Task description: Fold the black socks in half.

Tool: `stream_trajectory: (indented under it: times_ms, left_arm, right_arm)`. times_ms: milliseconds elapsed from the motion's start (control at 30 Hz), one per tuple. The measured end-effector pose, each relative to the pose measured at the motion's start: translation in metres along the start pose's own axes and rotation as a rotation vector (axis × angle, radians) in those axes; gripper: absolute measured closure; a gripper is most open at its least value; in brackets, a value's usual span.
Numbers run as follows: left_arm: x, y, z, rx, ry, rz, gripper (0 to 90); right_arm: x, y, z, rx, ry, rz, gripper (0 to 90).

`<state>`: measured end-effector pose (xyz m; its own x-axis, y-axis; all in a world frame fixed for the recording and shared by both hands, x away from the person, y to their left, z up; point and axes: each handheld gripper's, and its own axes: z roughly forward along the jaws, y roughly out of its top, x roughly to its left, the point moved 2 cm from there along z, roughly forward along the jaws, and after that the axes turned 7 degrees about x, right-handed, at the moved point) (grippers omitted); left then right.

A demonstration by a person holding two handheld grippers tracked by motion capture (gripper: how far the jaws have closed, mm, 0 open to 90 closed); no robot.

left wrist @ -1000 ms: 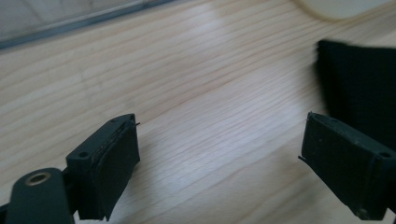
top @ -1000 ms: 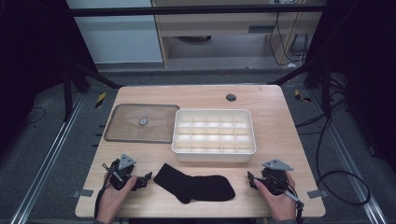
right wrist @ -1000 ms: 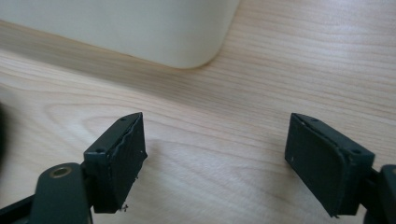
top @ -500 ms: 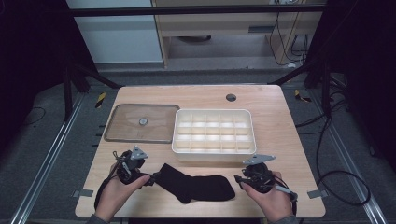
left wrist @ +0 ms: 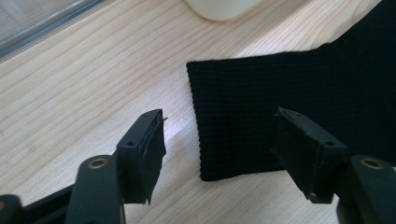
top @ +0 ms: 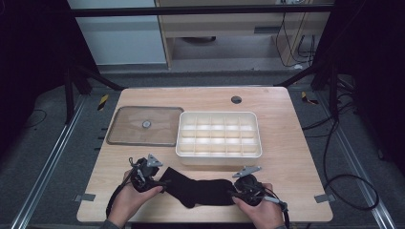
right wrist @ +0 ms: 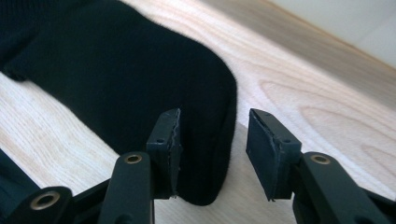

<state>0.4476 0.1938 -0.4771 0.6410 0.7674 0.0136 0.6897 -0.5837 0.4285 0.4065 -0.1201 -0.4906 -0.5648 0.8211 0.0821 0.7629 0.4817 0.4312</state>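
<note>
Two hand-held tools at either end of a black sock (top: pixel 198 190) on a wooden bench (top: pixel 286 143).

Left tool (top: pixel 160 183) spread wide over the sock's cuff edge; right tool (top: pixel 232 193) spread astride the rounded toe, pinching nothing. Behind the sock, a white divided tray (top: pixel 218 154) beside a clear lid (top: pixel 124 133).

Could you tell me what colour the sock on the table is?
Plain black sock, ribbed knit; clearest in the left gripper view.
</note>
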Motion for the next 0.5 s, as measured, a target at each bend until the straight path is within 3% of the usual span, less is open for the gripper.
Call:
stream_trajectory:
  times_ms: [133, 500]
  left_arm:
    - [-0.001, 0.001, 0.005, 0.023, -0.011, -0.003, 39.0]
    - [-0.003, 0.000, 0.013, 0.064, -0.019, 0.002, 48.2]
  right_arm:
    - [0.003, 0.000, 0.002, 0.012, -0.015, -0.014, 57.3]
    - [0.007, 0.002, 0.005, 0.033, -0.013, -0.026, 52.9]
